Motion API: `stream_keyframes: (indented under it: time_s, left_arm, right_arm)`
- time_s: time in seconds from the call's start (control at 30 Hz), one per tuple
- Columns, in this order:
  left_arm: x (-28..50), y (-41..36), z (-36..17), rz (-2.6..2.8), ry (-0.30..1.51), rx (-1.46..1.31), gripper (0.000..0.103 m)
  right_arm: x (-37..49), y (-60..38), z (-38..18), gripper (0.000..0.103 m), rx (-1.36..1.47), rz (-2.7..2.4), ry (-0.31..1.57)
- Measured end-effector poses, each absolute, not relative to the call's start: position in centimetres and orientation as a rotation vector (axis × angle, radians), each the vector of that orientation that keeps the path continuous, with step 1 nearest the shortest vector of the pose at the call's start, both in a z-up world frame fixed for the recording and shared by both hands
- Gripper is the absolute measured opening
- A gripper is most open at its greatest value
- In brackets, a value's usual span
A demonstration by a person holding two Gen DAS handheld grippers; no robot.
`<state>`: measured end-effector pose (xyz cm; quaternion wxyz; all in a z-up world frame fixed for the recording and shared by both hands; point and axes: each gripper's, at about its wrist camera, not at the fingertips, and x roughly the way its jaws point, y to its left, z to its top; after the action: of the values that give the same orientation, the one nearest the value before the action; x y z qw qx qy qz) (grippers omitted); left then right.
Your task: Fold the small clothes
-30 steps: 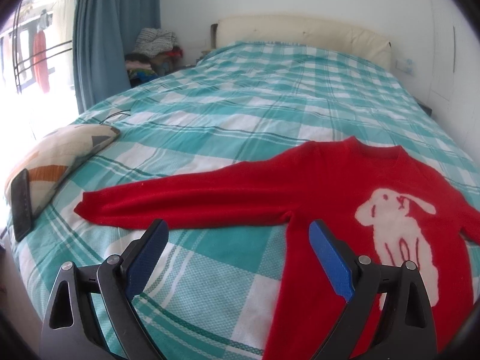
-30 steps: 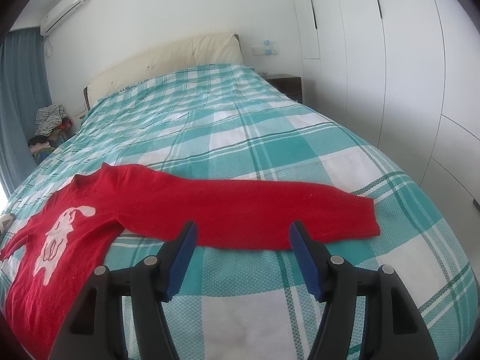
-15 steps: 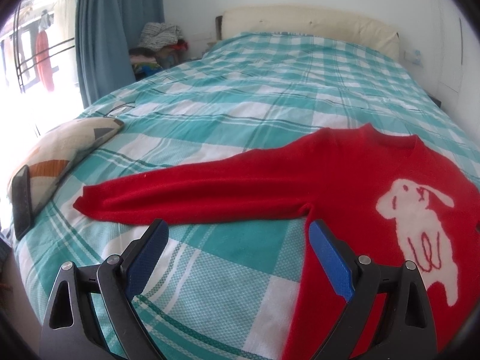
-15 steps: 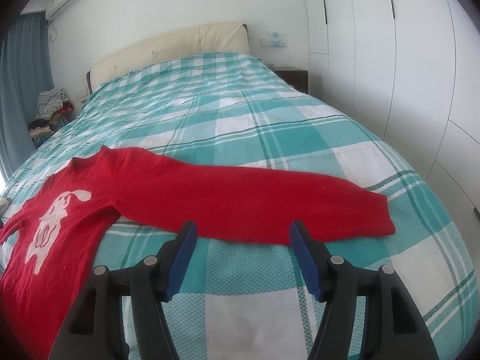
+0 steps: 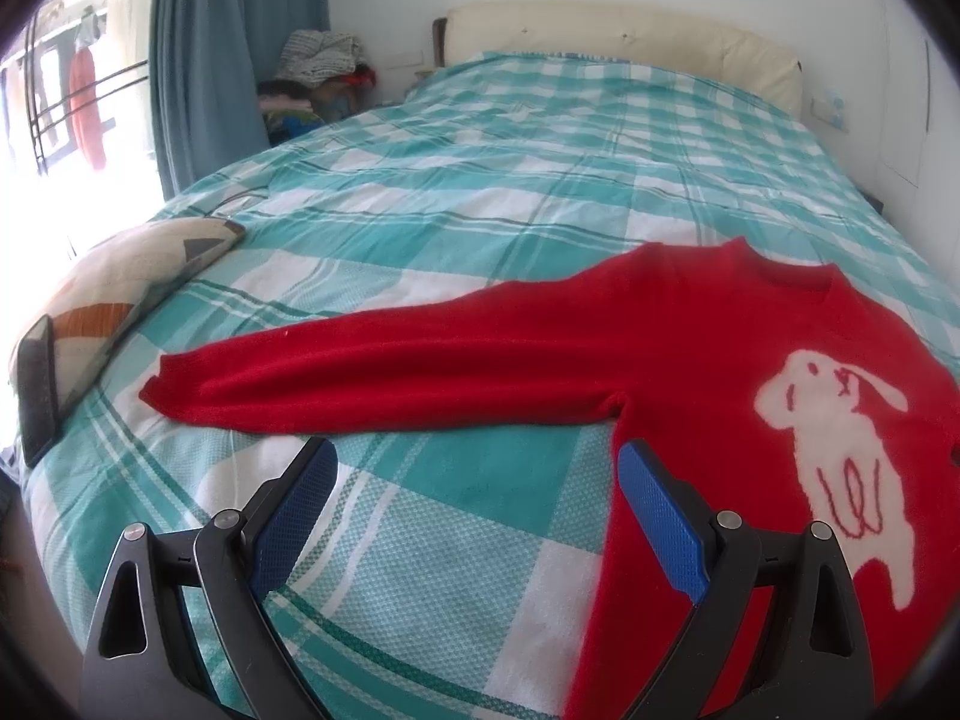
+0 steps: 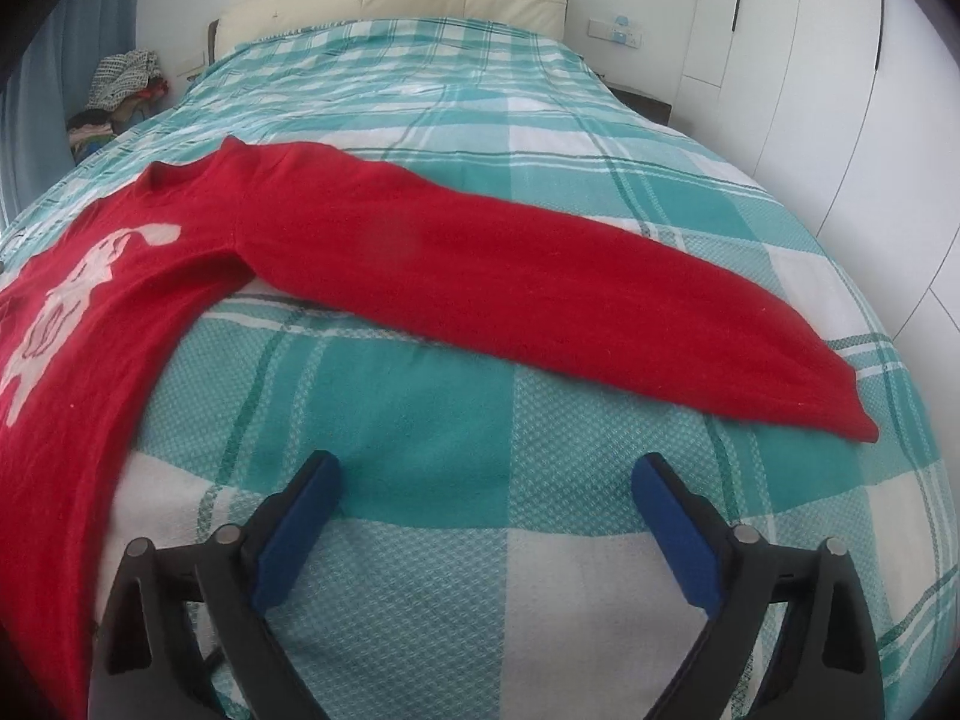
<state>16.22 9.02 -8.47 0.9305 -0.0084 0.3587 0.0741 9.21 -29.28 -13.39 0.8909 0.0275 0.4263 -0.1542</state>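
Sweater (image 5: 690, 348) lies flat on bed (image 5: 480, 180), sleeves spread crosswise. Left tongs (image 5: 474, 474) wide open, empty; left sleeve (image 5: 372, 378) just ahead, cuff off to their left. Right tongs (image 6: 486, 480) same; right sleeve (image 6: 540, 288) ahead, cuff to their right. Likely 1 sleeve each.

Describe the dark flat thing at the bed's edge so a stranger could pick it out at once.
Start from the bed with the teal checked cover and go to its window-side edge, where a cream patterned cushion lies. The dark flat slab leans against the cushion's near end, beyond the cuff of the red sweater. It is the only black, hard-edged thing among soft fabrics.
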Motion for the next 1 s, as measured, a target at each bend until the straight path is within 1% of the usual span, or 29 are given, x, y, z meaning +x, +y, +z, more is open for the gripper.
stream_keyframes:
  time_s: [0.37, 1.0]
  left_arm:
    - [16.1, 9.3, -9.1, 0.175, 0.754, 0.000, 0.096]
    - [16.6, 9.9, -10.4, 0.202, 0.790, -0.016, 0.096]
  right_arm:
    - [8.7, -30.5, -13.7, 0.103, 0.146, -0.278, 0.870]
    - [8.9, -30.2, -13.6, 0.103, 0.142, -0.280, 0.871]
